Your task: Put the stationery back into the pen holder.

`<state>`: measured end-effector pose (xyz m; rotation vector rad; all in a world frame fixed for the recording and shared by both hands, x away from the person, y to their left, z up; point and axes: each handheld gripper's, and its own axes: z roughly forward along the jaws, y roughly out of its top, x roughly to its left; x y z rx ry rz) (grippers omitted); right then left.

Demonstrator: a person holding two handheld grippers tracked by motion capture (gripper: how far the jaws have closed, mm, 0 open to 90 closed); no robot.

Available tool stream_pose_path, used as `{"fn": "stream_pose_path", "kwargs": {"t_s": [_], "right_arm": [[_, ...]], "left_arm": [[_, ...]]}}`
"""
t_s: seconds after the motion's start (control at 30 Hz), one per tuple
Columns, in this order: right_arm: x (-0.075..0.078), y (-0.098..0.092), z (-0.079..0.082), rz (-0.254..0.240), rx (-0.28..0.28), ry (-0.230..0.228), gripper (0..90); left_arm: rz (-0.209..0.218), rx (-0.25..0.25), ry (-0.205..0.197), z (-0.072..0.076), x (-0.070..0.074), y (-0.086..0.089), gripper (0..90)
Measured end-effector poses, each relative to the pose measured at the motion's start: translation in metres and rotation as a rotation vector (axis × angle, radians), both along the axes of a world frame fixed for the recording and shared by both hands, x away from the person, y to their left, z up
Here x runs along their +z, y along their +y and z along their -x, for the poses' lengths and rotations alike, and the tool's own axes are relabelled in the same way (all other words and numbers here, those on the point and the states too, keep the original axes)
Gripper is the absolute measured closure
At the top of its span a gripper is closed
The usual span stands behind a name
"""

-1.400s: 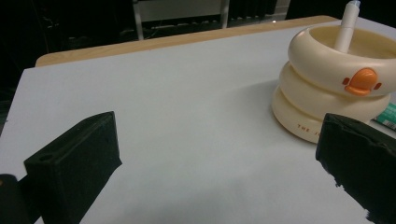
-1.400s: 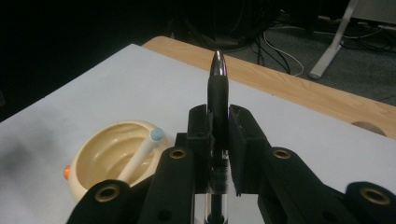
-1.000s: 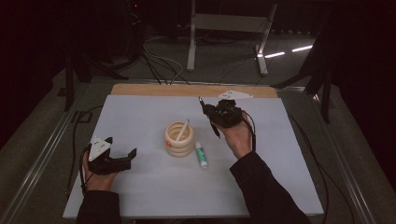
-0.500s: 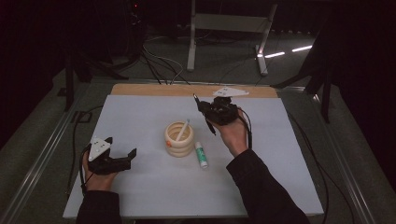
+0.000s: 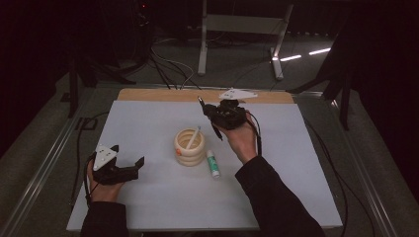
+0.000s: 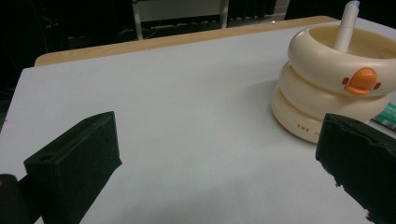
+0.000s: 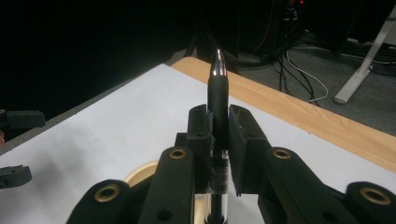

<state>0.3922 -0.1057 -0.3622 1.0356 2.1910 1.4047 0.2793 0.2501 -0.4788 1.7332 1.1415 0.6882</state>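
A cream ringed pen holder (image 5: pixel 189 150) (image 6: pixel 327 88) with an orange duck beak stands mid-table. A white pen (image 5: pixel 193 138) (image 6: pixel 346 23) leans inside it. Beside the holder's right side lies a green-and-white tube (image 5: pixel 213 164) (image 6: pixel 388 116). My right gripper (image 5: pixel 213 117) (image 7: pixel 218 119) is held above the table behind the holder, shut on a black pen (image 5: pixel 201 102) (image 7: pixel 218 79) whose tip points up and away. At the front left my left gripper (image 5: pixel 129 154) (image 6: pixel 219 144) rests open with nothing between its jaws, and the holder is to its right.
A white sheet (image 5: pixel 296 148) covers the table, and a wooden strip (image 5: pixel 158 95) (image 7: pixel 299 109) runs along its far edge. Cables (image 5: pixel 79 148) trail off the left side. Metal stand legs (image 5: pixel 202 44) and more cables lie on the floor beyond.
The right gripper has drifted a little to the left with the black pen in it. The left gripper has stayed put.
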Motion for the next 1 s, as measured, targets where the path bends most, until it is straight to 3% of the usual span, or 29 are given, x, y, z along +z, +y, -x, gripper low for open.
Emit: {"fn": "stream_pose_path", "kwargs": {"t_s": [0.3,1.0], "right_arm": [[0.000,0.007,-0.004,-0.027,0.015,0.010,80.1],[-0.009,0.037,-0.008,-0.025,0.072,0.008,79.8]], "left_arm": [[-0.002,-0.002,0.000,0.000,0.000,-0.001,0.1],[-0.001,-0.004,-0.001,0.000,0.000,0.000,0.1]]}}
